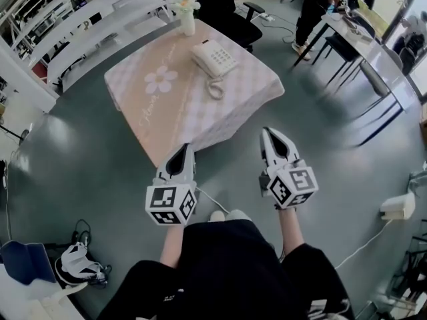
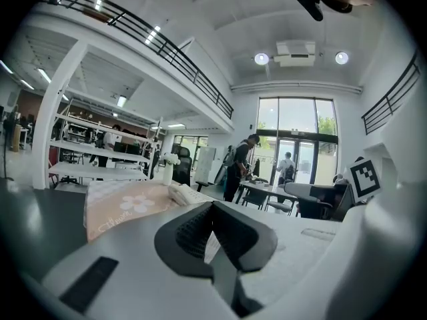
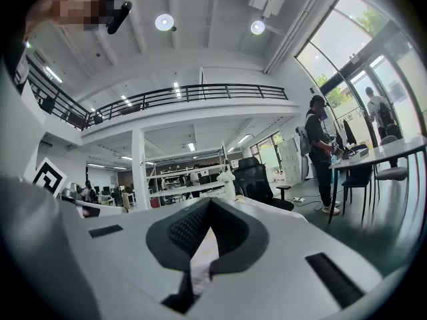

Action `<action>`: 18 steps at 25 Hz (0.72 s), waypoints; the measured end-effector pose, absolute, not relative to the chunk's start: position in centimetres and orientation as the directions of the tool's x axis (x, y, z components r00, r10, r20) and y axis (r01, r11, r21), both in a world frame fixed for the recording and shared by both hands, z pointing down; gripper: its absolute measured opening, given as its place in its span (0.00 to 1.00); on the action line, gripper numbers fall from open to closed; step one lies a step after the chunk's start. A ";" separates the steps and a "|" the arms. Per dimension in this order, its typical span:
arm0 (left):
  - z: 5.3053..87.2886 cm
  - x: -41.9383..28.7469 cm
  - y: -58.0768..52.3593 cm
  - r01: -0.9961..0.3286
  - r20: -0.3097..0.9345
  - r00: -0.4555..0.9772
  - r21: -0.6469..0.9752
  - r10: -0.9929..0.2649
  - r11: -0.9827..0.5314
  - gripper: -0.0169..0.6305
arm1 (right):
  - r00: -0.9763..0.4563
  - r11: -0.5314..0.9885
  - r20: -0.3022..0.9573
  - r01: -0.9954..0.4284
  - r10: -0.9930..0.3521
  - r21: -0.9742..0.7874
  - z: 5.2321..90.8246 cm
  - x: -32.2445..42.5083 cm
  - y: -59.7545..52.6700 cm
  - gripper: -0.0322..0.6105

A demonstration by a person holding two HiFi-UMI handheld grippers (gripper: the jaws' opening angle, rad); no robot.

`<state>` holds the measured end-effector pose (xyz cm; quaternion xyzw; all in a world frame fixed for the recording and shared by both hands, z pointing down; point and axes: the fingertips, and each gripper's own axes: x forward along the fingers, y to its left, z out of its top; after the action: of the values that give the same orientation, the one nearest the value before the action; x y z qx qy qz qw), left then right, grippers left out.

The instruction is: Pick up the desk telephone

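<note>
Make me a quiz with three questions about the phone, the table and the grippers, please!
1. Where is the phone?
A. on the floor
B. on the table
C. on a chair

2. What colour is the phone?
A. red
B. black
C. white

3. How are the left gripper and the right gripper?
A. both shut, empty
B. both wide open
C. both holding the phone

Answers:
1 B: it lies on the table top, near the vase.
2 C: its body and curly cord are white.
3 A: each gripper view shows the jaws together with nothing between them.
</note>
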<state>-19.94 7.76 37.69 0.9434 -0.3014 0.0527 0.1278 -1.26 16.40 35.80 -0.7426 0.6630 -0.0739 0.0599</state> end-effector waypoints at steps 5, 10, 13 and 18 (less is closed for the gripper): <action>38.4 -18.5 6.1 -0.572 0.191 0.820 0.218 -0.540 -0.791 0.02 | 0.114 -0.122 0.054 -0.974 -0.992 -0.190 36.5 -0.3 14.7 0.04; 38.6 -16.8 4.7 -0.568 0.199 0.822 0.222 -0.534 -0.792 0.02 | 0.116 -0.126 0.063 -0.972 -0.991 -0.197 36.8 1.6 12.9 0.04; 39.0 -15.5 3.1 -0.580 0.207 0.813 0.230 -0.544 -0.781 0.02 | 0.107 -0.119 0.067 -0.972 -0.992 -0.203 37.3 3.1 11.2 0.04; 39.3 -12.8 0.0 -0.613 0.216 0.789 0.235 -0.575 -0.754 0.02 | 0.075 -0.091 0.078 -0.972 -0.994 -0.219 37.9 6.4 7.5 0.04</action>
<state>-12.75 -0.04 39.28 0.9342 -0.3179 0.0651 0.1480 6.44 7.54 37.87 -0.7312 0.6721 -0.1035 0.0543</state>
